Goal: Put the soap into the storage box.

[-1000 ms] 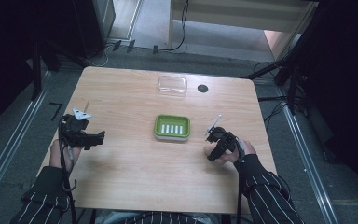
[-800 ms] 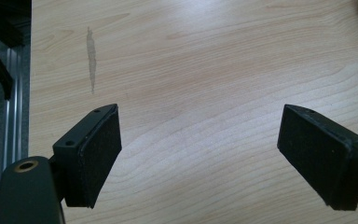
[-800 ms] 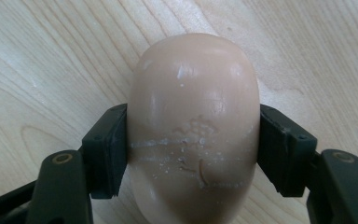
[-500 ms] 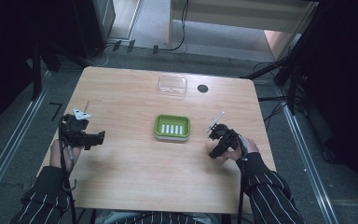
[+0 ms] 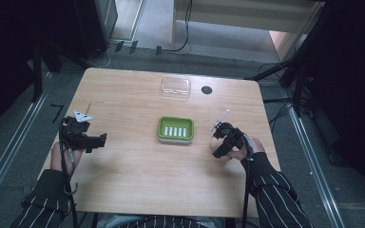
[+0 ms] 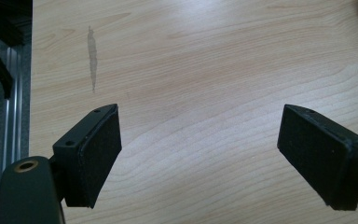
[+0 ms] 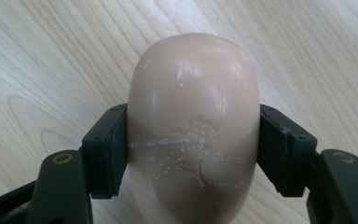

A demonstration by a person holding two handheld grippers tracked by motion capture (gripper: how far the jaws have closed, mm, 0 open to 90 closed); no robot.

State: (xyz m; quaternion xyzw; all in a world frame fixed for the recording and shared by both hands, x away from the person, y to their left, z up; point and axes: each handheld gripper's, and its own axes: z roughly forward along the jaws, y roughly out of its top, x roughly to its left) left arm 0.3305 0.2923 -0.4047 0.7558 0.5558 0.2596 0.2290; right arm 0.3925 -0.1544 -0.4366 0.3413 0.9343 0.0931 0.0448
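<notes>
A smooth beige soap bar point(image 7: 193, 121) sits between the jaws of my right gripper point(image 7: 193, 140), which is shut on its sides just above the wooden table. In the high view this right gripper point(image 5: 220, 144) and the soap bar point(image 5: 214, 143) are right of a green soap dish point(image 5: 160, 129) with a white ribbed insert. At the table's left, my left gripper point(image 5: 97, 139) is open, and in the left gripper view its pads point(image 6: 95, 154) stand wide apart over bare wood with nothing between them.
A clear plastic box point(image 5: 176, 87) lies at the back of the table, with a small black disc point(image 5: 206, 90) to its right. A thin grey streak point(image 6: 92, 51) marks the wood ahead of the left gripper. The table's left edge and a metal rail point(image 6: 11, 102) are close by.
My right gripper with the soap bar has shifted only slightly near the dish's right side. The left gripper has stayed put.
</notes>
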